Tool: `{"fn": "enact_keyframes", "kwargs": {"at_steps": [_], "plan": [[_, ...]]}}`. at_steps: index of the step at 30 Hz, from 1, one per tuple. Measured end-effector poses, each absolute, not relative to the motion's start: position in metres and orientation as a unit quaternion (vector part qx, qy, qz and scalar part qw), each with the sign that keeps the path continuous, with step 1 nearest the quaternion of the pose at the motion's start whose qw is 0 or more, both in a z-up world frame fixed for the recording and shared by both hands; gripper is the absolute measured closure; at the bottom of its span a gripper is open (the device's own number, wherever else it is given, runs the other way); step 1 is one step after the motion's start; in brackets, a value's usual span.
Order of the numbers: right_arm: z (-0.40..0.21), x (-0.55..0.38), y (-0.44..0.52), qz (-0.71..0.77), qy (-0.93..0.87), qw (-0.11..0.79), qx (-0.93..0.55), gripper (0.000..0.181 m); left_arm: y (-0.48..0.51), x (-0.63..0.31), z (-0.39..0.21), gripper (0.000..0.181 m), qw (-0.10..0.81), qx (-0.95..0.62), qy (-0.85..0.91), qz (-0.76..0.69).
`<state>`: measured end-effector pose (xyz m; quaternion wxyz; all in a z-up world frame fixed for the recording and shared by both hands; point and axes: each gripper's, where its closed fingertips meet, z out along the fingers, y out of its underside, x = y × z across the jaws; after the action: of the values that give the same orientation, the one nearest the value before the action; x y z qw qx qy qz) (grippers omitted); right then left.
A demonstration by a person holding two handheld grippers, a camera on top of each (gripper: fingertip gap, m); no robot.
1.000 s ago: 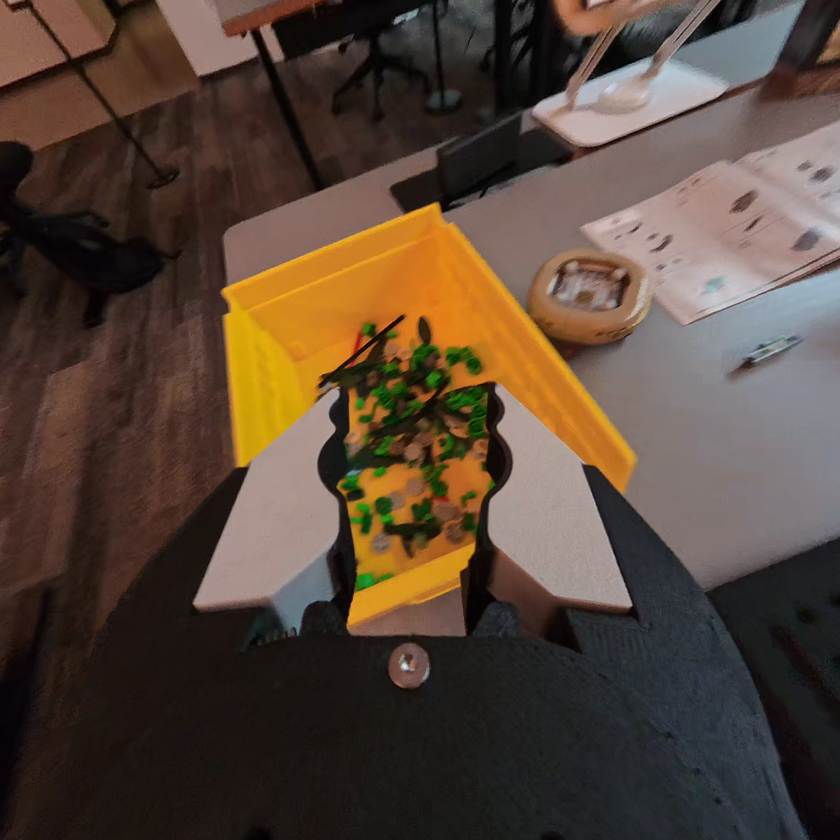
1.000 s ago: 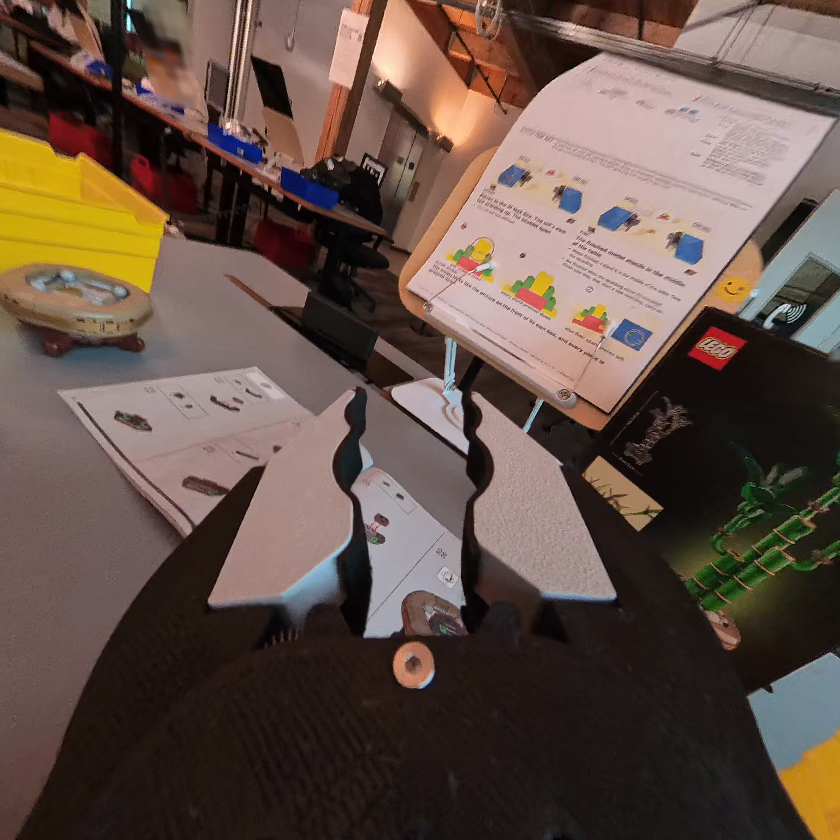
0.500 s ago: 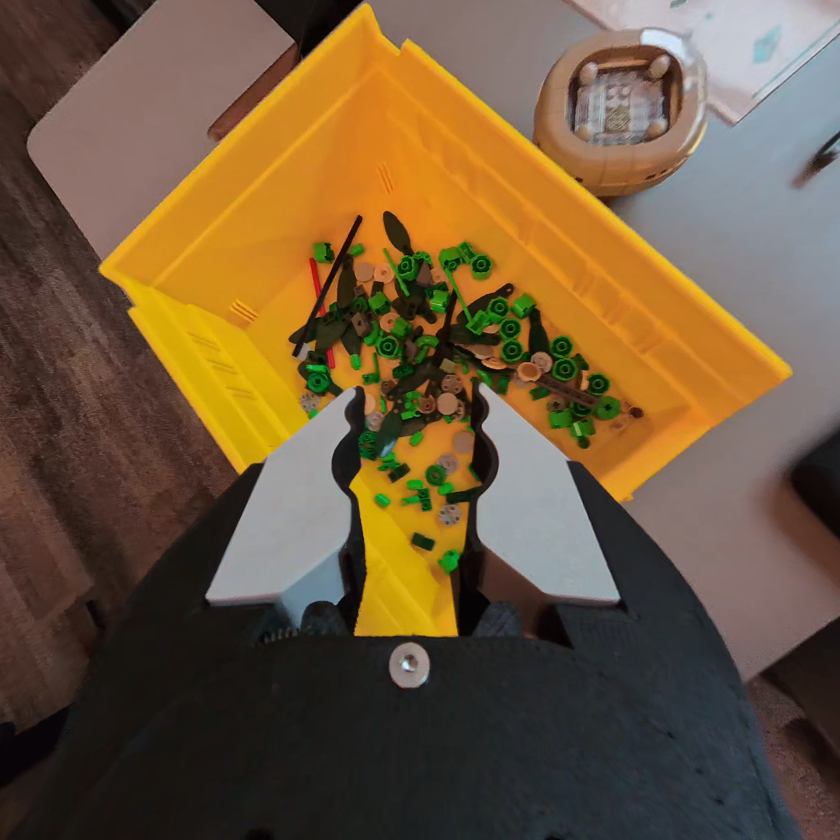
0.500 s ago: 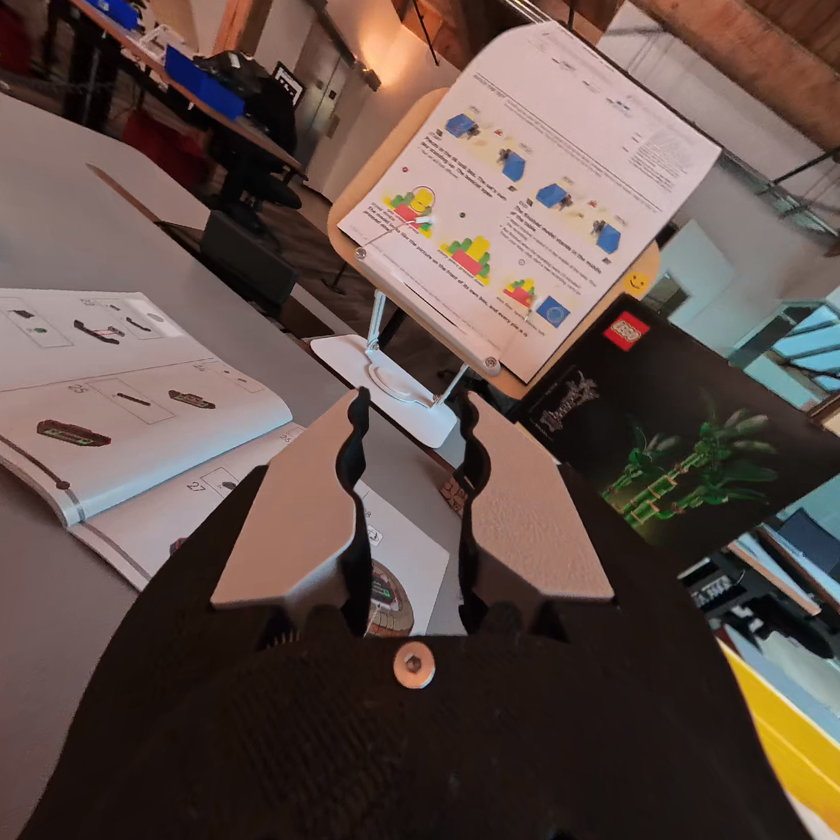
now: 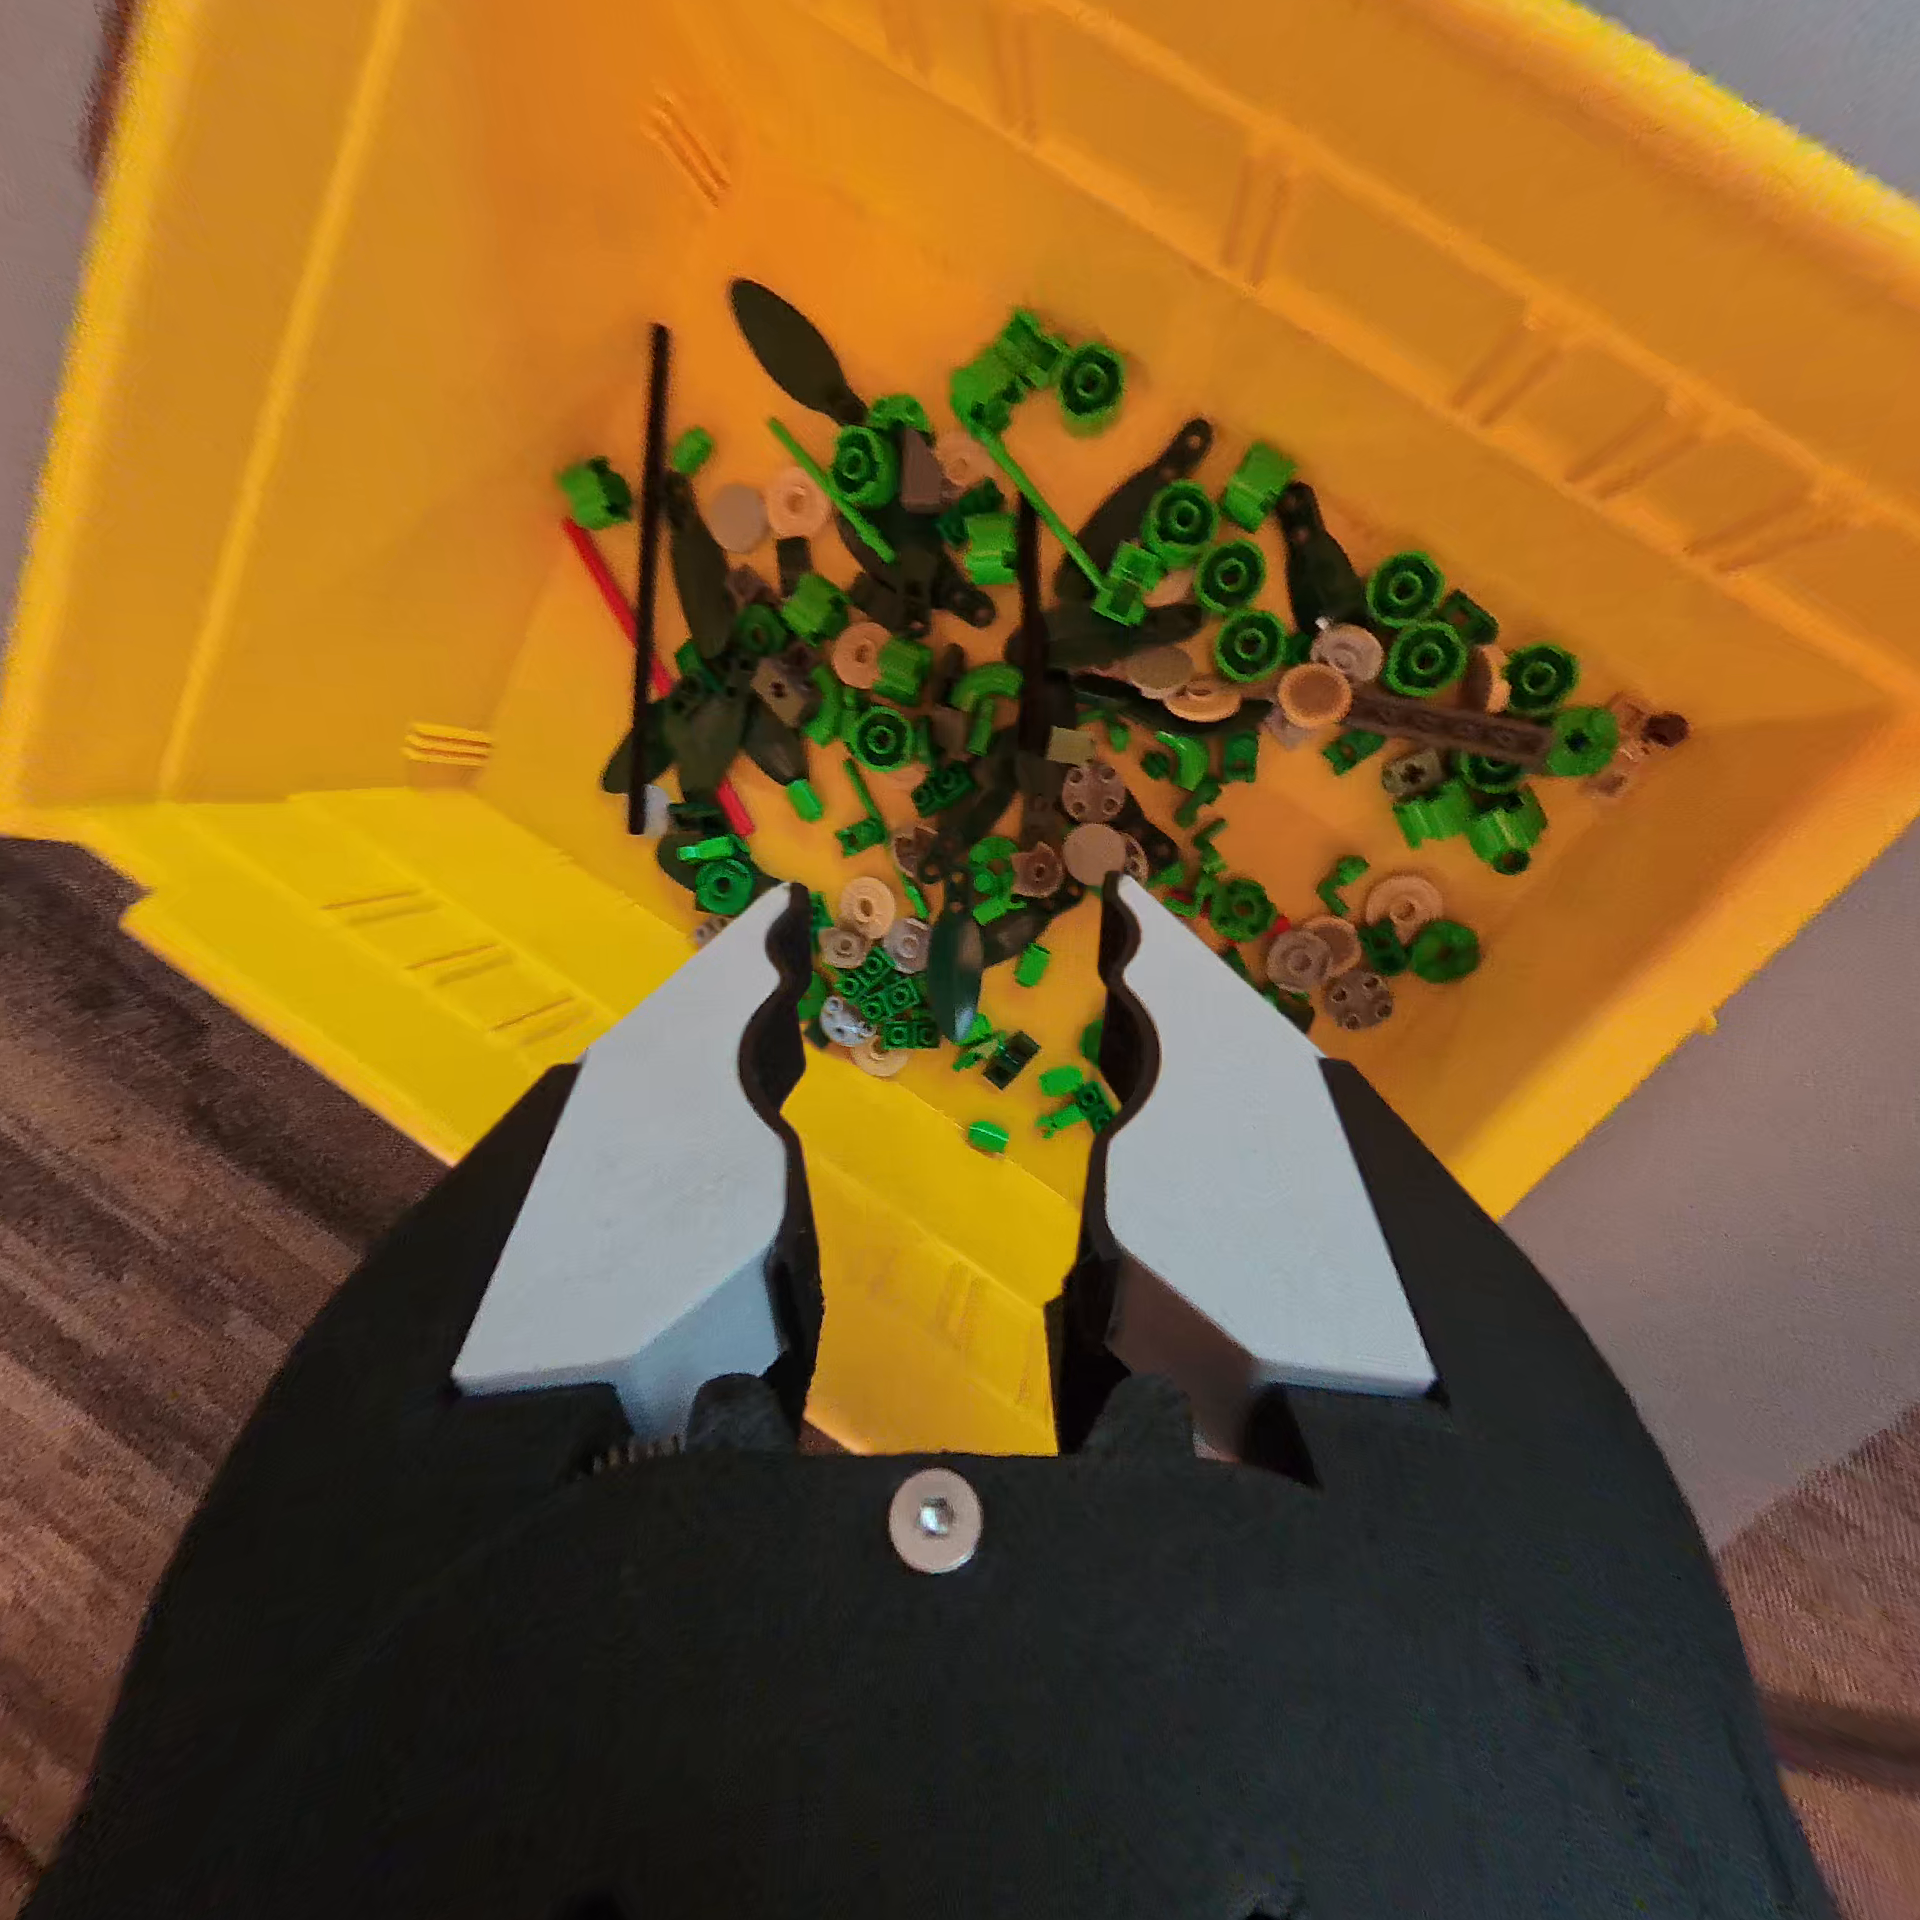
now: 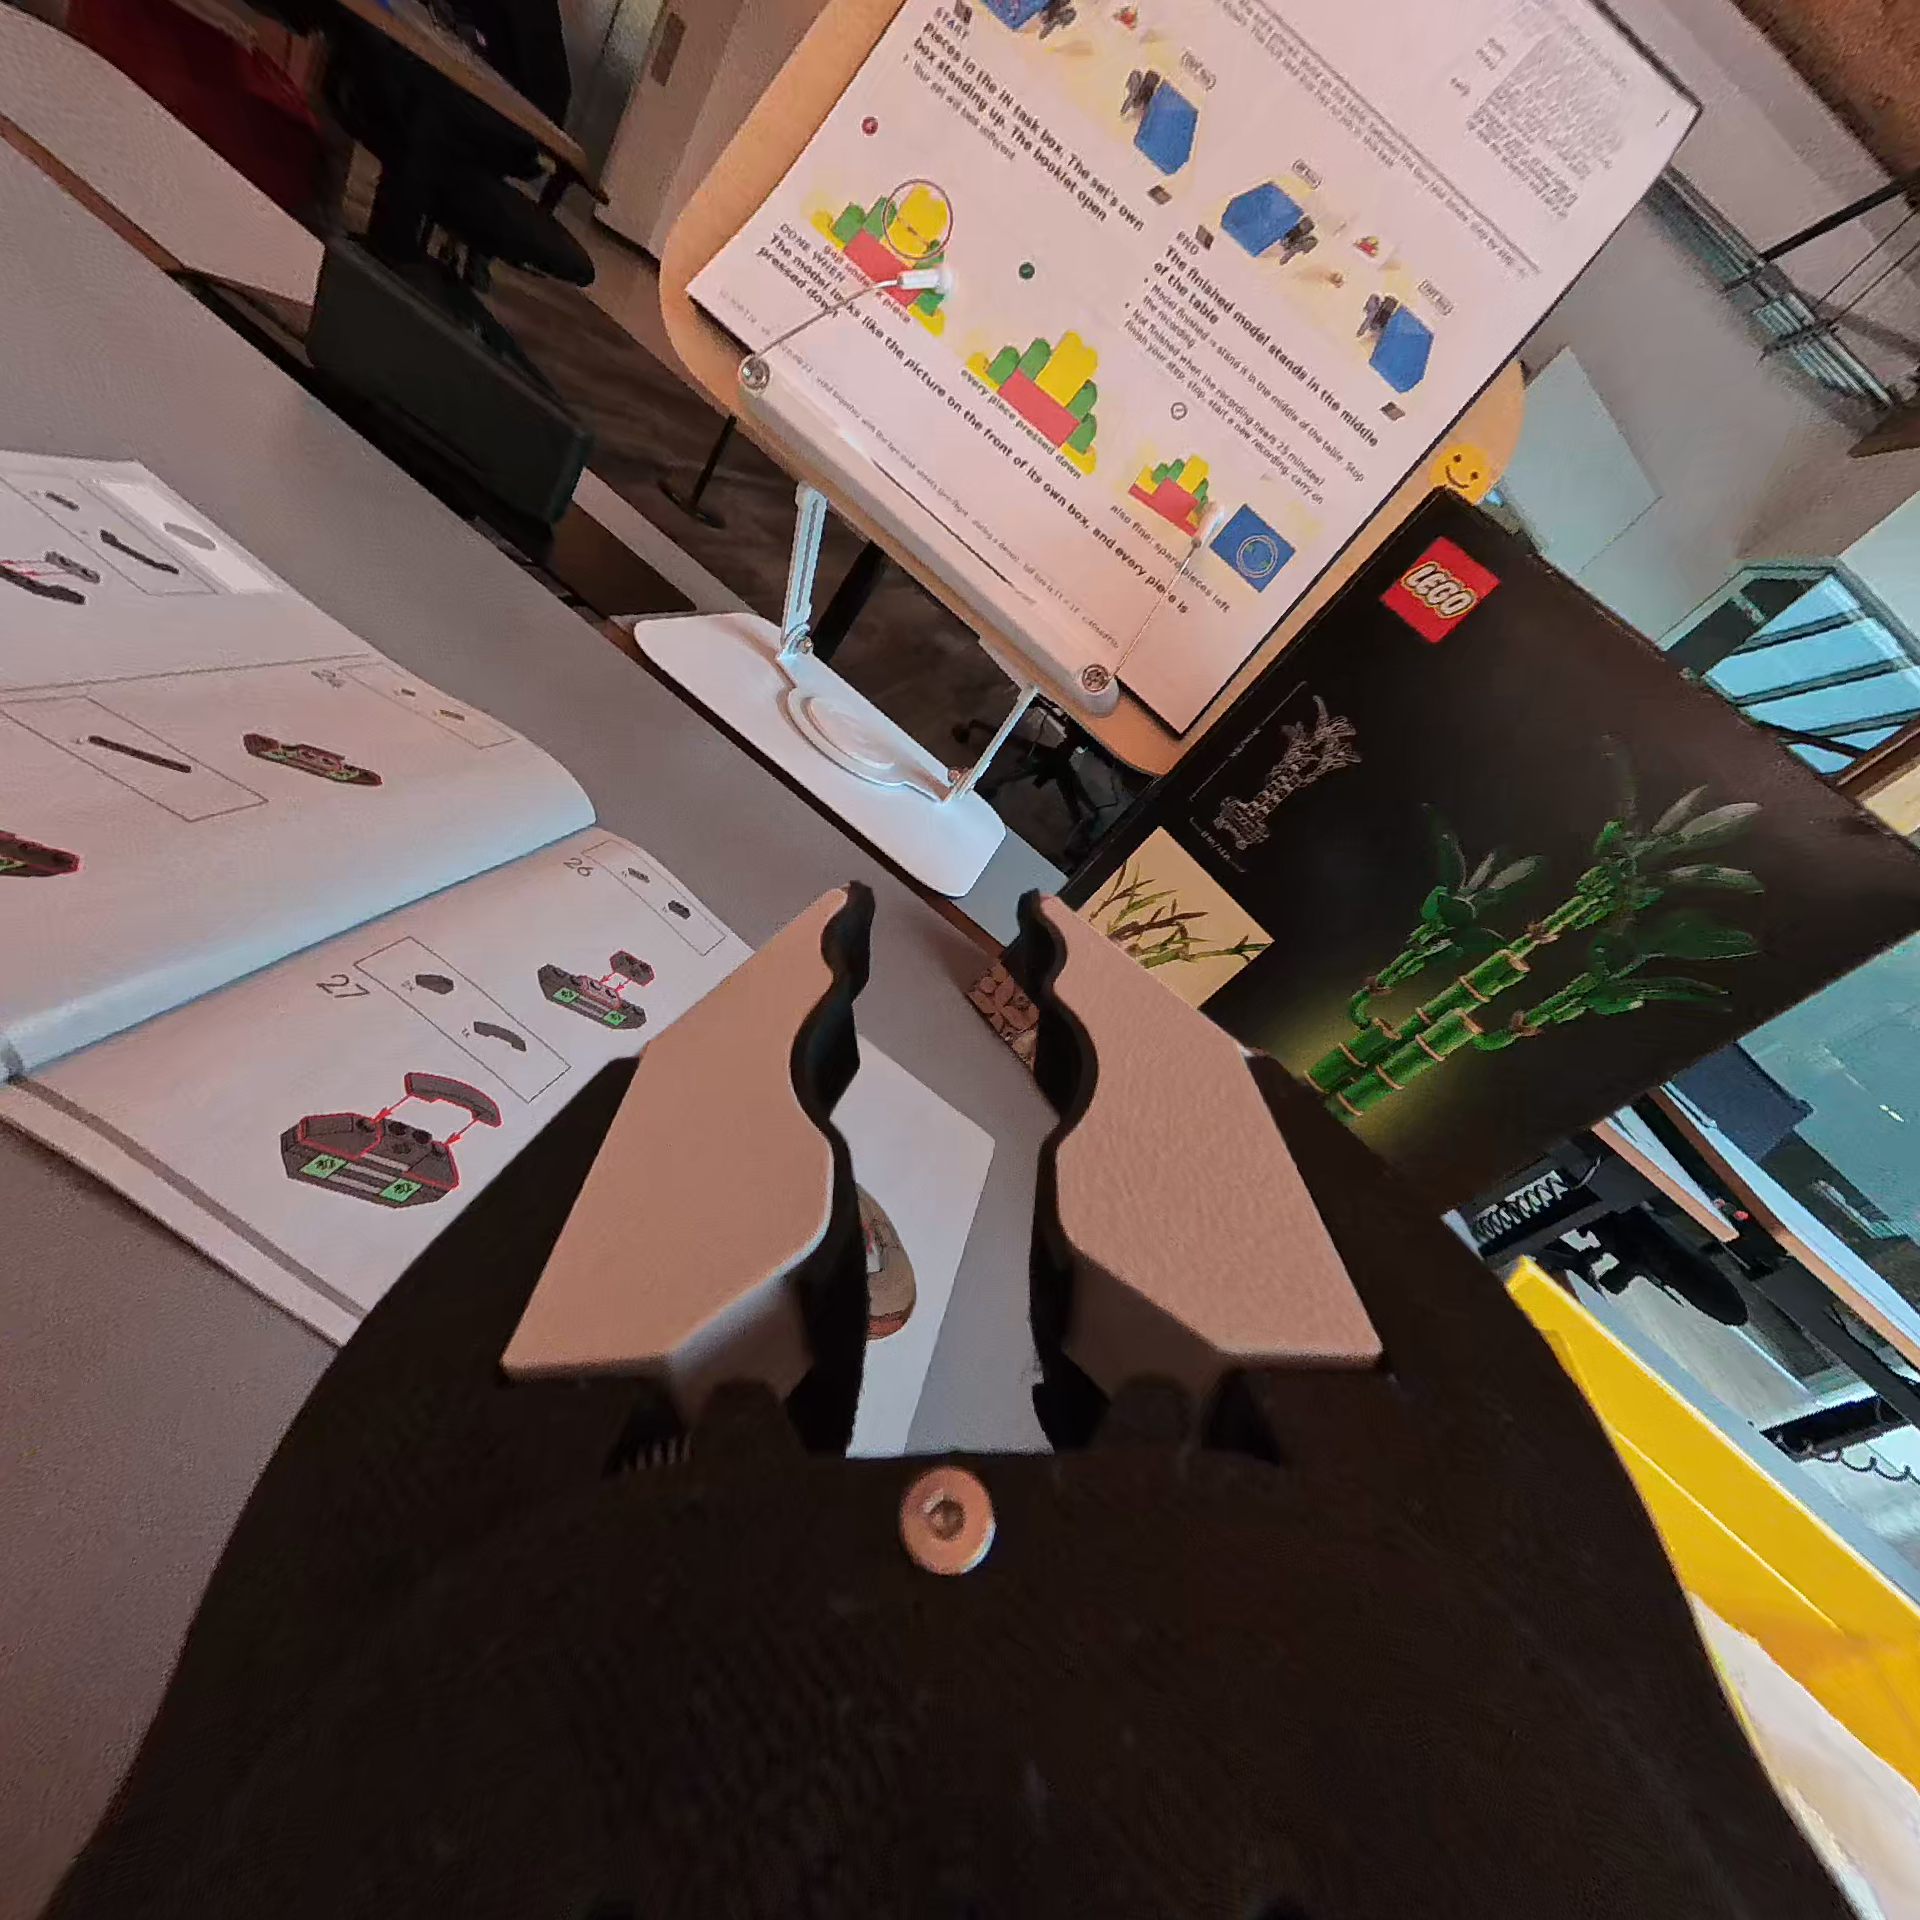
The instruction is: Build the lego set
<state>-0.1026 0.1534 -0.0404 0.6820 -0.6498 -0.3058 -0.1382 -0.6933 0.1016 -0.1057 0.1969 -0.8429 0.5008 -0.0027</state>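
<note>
Left gripper (image 5: 951, 899) over the yellow bin (image 5: 312, 436), fingers spread and empty.
Right gripper (image 6: 940, 909) idle, parted. Single out one loose piece (image 5: 961, 971), probably a leaf, before closing.

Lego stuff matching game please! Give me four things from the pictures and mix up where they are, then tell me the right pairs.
Things:
1. Loose lego pieces
2. Instruction booklet
3. Lego box
4. Left gripper

Places:
A. Lying open on the grey table
B. Hanging open over the yellow bin
C. Heaped on the bin's floor
D. Standing upright beside the white paper stand

Pairs: 1-C, 2-A, 3-D, 4-B
</note>
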Motion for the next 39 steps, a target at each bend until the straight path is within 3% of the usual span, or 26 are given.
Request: {"fn": "enact_keyframes", "kwargs": {"at_steps": [22,39], "plan": [[-0.07,-0.12,0.166,-0.177,-0.365,0.629,-0.664,0.156,0.031,-0.693,-0.114,0.13,0.128,-0.815,0.562,-0.059],[-0.08,-0.129,0.167,-0.195,-0.394,0.612,-0.658,0.159,0.024,-0.607,-0.139,0.147,0.193,-0.727,0.645,-0.134]]}}
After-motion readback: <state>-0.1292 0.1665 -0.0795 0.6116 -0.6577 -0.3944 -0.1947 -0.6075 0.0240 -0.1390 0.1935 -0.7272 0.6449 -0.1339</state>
